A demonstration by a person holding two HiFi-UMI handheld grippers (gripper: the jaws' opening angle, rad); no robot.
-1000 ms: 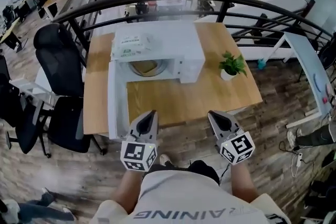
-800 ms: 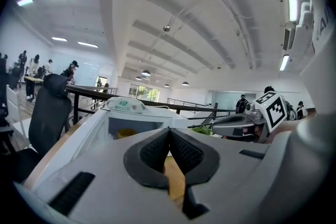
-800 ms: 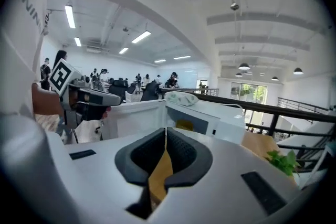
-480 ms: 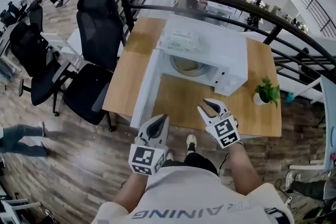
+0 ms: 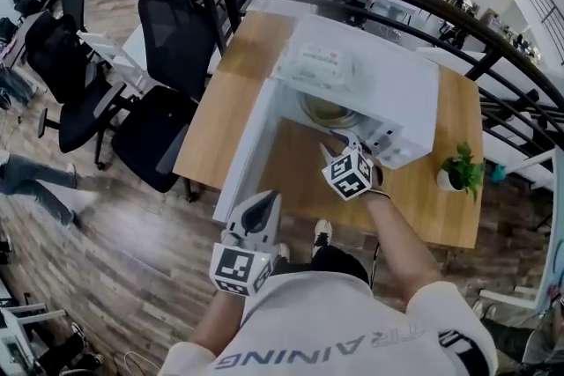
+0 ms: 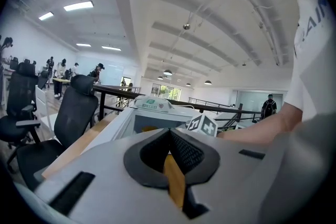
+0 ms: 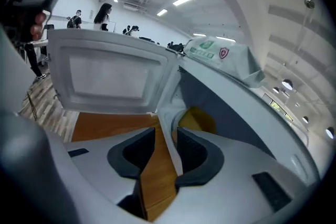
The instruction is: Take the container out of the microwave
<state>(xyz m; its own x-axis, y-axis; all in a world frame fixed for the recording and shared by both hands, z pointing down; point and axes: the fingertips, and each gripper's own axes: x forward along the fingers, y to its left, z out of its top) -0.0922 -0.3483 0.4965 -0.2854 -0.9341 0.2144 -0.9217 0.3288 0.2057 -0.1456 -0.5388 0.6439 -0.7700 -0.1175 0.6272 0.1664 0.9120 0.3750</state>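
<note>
the microwave (image 5: 397,88) door (image 5: 247,145) is standing wide open over the surface (image 5: 216,114), so that step is judged done. the container (image 5: 328,112) (a yellowish dish, only partly seen) is sitting inside the cavity, at about eleven o'clock from the right tongs (image 5: 342,143). those tongs are being opened at the cavity's mouth, with nothing gripped between them. the left tongs (image 5: 263,200) are being held clenched on nothing, down at seven o'clock. grasping the container and drawing it out are judged not yet done.

White short-sleeved T-shirt (image 5: 330,337) (dark grey lettering)
</note>
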